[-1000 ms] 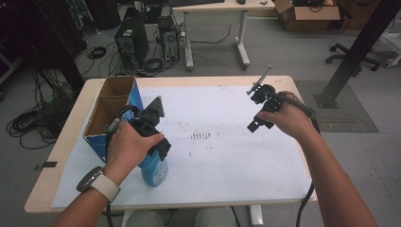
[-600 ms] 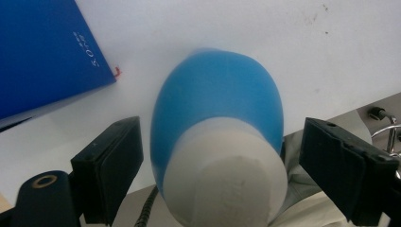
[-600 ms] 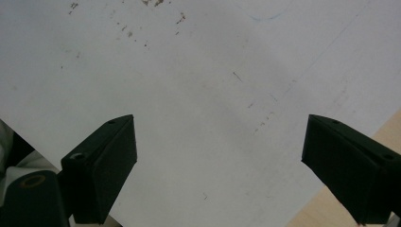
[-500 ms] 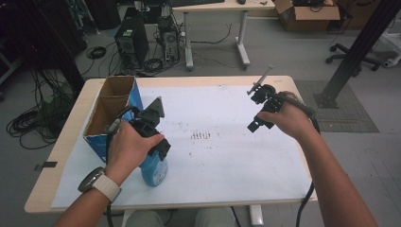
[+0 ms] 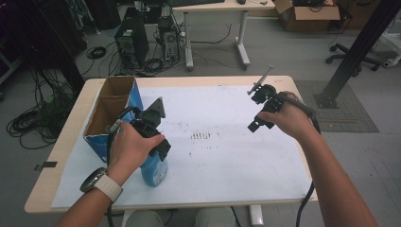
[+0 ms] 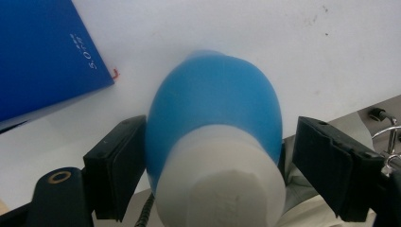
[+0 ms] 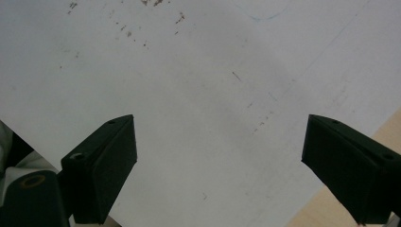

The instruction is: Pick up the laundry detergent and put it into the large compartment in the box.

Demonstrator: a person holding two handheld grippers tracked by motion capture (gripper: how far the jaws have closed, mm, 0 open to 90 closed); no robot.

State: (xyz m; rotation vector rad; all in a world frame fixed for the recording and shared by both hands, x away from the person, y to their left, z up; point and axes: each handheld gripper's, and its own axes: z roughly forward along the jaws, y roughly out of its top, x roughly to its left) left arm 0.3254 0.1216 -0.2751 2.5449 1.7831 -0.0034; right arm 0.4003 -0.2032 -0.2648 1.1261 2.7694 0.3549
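Note:
A blue bottle [image 5: 155,171] with a white cap end stands on the white sheet near the table's front left. My left gripper [image 5: 157,153] reaches down over it, and in the left gripper view the bottle [image 6: 213,109] fills the space between the two jaws of the gripper [image 6: 217,156], which press on its sides. My right gripper [image 5: 257,108] is held above the right part of the sheet. Its jaws stand wide apart in the right gripper view [image 7: 220,161], with only paper beyond them.
An open cardboard box [image 5: 111,109] with blue sides stands at the left, just behind the bottle; its blue wall [image 6: 42,56] is close by. A white sheet [image 5: 227,142] with faint marks covers the wooden table [image 5: 56,156]. Desks, computers and cables lie beyond.

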